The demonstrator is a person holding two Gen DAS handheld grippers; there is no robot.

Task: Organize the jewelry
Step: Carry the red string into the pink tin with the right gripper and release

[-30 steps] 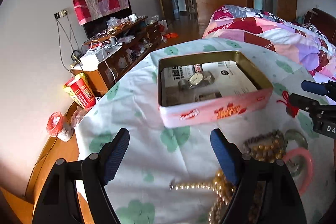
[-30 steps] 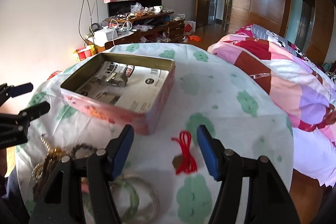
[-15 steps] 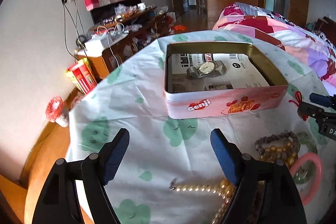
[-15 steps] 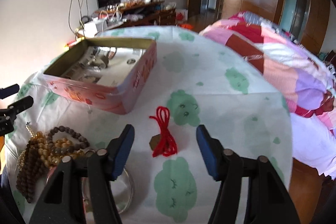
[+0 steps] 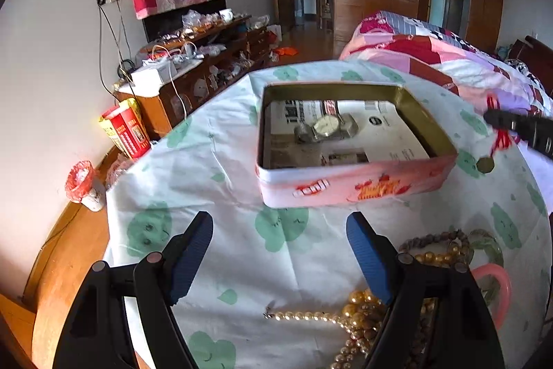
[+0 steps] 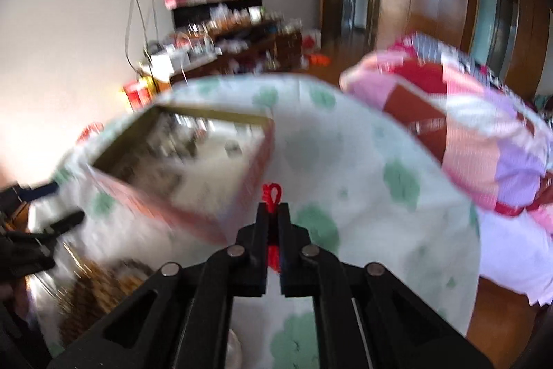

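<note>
A pink tin box (image 5: 349, 185) stands open on the table with a silver watch (image 5: 326, 127) inside; it also shows blurred in the right wrist view (image 6: 166, 203). My right gripper (image 6: 273, 213) is shut on a red cord necklace (image 6: 272, 194) and holds it in the air beside the box's right side; in the left wrist view the cord (image 5: 501, 137) hangs from it with a small pendant (image 5: 485, 165). My left gripper (image 5: 280, 251) is open and empty, low over the table in front of the box. A pearl necklace (image 5: 331, 317), bead bracelets (image 5: 435, 248) and a pink bangle (image 5: 497, 286) lie near it.
The round table (image 5: 221, 182) has a white cloth with green clouds. A bed with a pink quilt (image 5: 449, 57) lies at the right. A cluttered wooden cabinet (image 5: 193, 71) stands at the back left, with a red box (image 5: 126, 134) on the floor.
My right gripper has shut on the red cord necklace and lifted it off the table toward the box. My left gripper has stayed open, shifting slightly.
</note>
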